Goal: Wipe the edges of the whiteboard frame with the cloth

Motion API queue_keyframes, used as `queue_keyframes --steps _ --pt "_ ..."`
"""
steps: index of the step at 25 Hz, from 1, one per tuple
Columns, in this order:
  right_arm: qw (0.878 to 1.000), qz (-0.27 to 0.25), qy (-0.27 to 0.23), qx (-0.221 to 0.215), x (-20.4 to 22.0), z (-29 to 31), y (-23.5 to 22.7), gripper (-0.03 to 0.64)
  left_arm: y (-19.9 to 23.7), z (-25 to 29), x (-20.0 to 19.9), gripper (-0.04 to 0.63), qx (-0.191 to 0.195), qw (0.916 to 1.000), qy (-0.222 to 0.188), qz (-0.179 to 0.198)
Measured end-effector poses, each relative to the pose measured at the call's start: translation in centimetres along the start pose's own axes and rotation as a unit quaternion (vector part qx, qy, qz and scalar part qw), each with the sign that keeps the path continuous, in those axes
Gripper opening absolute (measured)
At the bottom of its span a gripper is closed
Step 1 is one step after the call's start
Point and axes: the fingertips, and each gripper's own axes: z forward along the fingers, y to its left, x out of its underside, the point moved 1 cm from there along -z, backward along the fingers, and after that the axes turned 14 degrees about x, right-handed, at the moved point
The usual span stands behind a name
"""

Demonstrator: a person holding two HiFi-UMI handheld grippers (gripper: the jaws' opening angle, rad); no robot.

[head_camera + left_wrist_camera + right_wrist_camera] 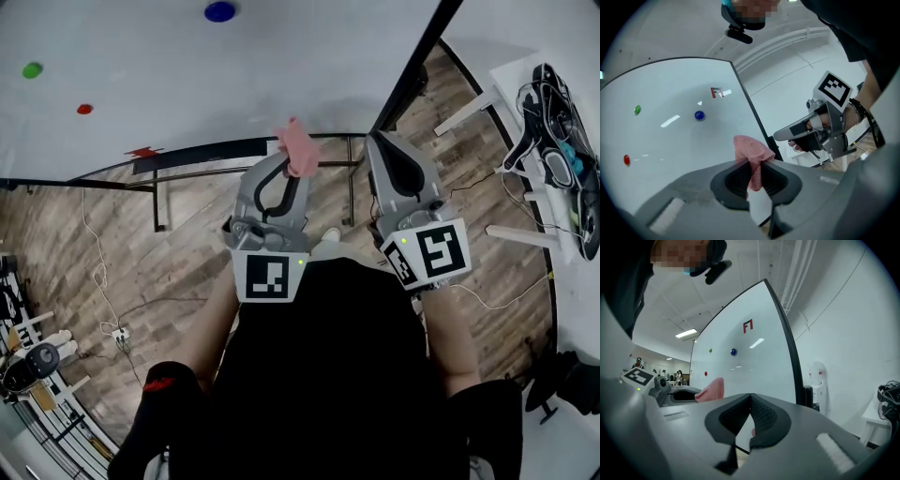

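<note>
The whiteboard [187, 66] fills the top of the head view, with a black frame edge [417, 61] down its right side and a dark bottom rail [202, 155]. It carries blue [219, 11], green [32, 69] and red [84, 109] magnets. My left gripper [289, 167] is shut on a pink cloth [298, 148], held just below the bottom rail. In the left gripper view the cloth [750, 149] sticks up between the jaws, close to the black side frame [751, 110]. My right gripper [377, 142] is shut with nothing in it, beside the board's lower right corner.
A white table [525, 84] at the right carries black cables and gear [558, 141]. The board's metal stand [159, 202] rests on wooden floor, where a cable and power strip [118, 333] lie at the left. A water dispenser [818, 380] stands past the frame.
</note>
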Motion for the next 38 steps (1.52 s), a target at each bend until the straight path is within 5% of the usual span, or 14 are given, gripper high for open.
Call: queue_keyframes --steps 15,30,38 --pt "0.999 0.026 0.029 0.022 4.5 -1.4 2.5 0.002 -1.6 -4.8 5.1 0.044 0.008 0.9913 -0.005 -0.131" --pt "0.998 0.01 0.069 -0.005 7.6 -1.8 5.6 0.002 -1.7 -5.8 5.6 0.044 -0.002 0.9907 -0.003 -0.136" --pt "0.999 0.009 0.048 0.006 6.8 -1.6 5.3 0.002 -1.4 -6.1 5.8 0.044 -0.011 0.992 -0.001 -0.126"
